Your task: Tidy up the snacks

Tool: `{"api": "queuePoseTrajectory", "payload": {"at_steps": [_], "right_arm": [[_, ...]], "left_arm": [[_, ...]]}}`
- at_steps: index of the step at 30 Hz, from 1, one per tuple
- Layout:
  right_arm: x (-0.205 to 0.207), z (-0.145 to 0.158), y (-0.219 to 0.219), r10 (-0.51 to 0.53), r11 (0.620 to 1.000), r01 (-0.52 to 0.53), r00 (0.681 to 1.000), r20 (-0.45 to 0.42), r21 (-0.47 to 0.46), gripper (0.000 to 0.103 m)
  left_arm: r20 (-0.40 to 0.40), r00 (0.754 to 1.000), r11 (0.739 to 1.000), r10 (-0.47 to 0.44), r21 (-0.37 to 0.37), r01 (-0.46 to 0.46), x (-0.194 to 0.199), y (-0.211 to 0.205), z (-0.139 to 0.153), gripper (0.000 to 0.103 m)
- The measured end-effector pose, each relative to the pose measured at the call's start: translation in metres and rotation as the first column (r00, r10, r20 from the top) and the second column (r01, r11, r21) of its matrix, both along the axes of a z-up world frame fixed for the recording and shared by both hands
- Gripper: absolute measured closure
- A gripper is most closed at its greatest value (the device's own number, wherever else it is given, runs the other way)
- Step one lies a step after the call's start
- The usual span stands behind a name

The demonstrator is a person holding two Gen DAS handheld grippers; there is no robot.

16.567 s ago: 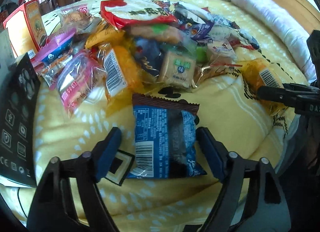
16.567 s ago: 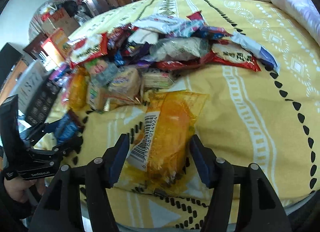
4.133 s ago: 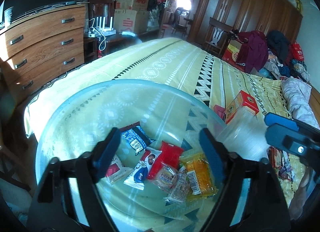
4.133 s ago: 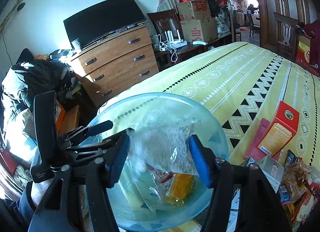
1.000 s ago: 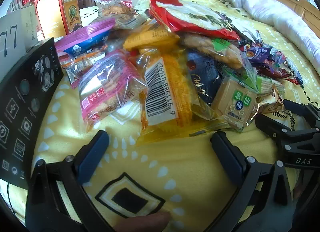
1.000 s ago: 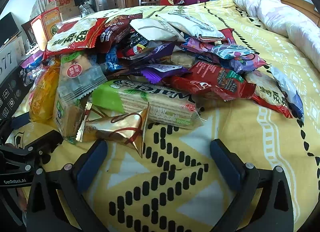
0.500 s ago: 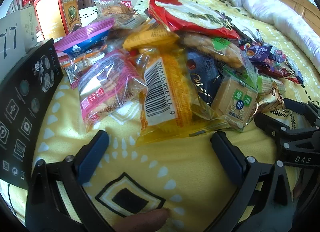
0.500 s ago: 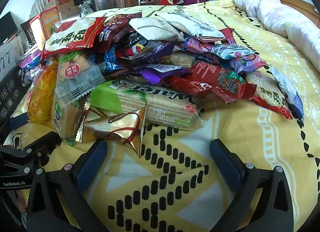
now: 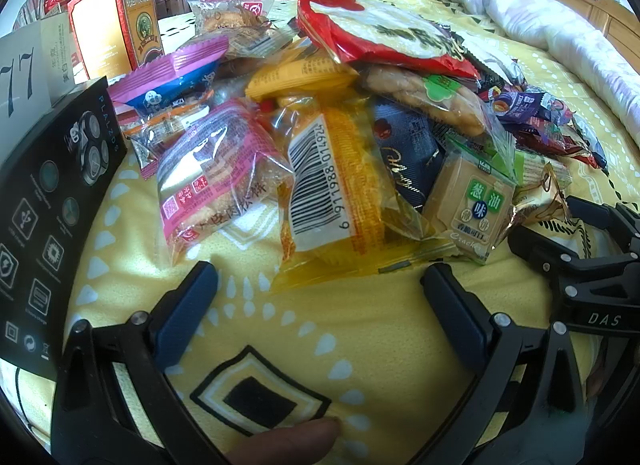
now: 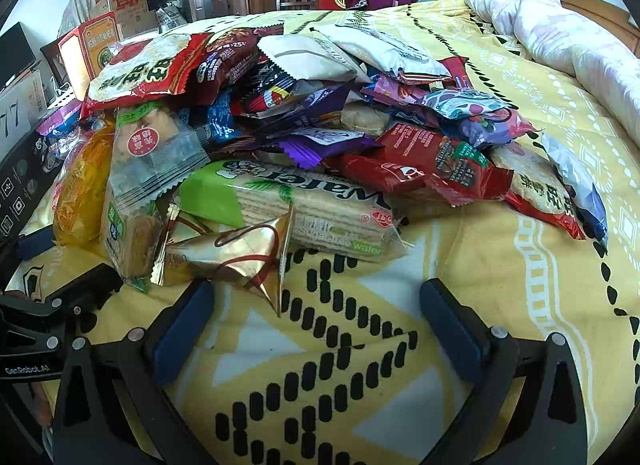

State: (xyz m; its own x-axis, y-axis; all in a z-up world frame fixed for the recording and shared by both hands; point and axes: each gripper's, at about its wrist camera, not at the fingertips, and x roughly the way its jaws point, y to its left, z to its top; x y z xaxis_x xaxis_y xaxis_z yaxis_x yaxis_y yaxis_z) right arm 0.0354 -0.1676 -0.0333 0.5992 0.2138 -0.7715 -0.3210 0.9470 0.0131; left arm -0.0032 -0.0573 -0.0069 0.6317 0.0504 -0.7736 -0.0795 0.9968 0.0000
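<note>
the snack pile (image 10: 320, 113) sprawls across the yellow bed (image 10: 520, 265). left gripper (image 9: 320, 285) gapes, empty, before the orange packet (image 9: 340, 193); right gripper (image 10: 316, 297) gapes at the gold pouch (image 10: 236, 253). both look light, crinkly, slippery: pinch mid-body.

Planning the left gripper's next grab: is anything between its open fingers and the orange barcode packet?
Nothing visible does. The left gripper is open, with only bare yellow bedspread between it and the orange barcode packet, which lies at the pile's near edge.
</note>
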Motion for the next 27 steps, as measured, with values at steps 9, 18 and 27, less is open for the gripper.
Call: {"api": "queuePoseTrajectory", "payload": {"at_steps": [9,18,27], "right_arm": [[-0.0007,-0.0001,0.0002,0.000,1.000,0.000,1.000,0.000,0.000,0.000],[-0.0001,-0.0001,0.0000,0.000,1.000,0.000,1.000,0.000,0.000,0.000],[-0.0004,-0.0002,0.0007,-0.001,1.000,0.001,1.000,0.000,-0.002,0.000]], "left_arm": [[-0.003,1.000,1.000,0.000,0.006,0.000,0.0001,-0.0002,-0.0002,0.000],[-0.005,1.000,1.000,-0.004,0.012,0.004,0.0006,-0.0011,-0.0003,0.000],[-0.003,1.000,1.000,-0.006,0.008,0.006,0.0005,-0.0006,-0.0001,0.000]]}}
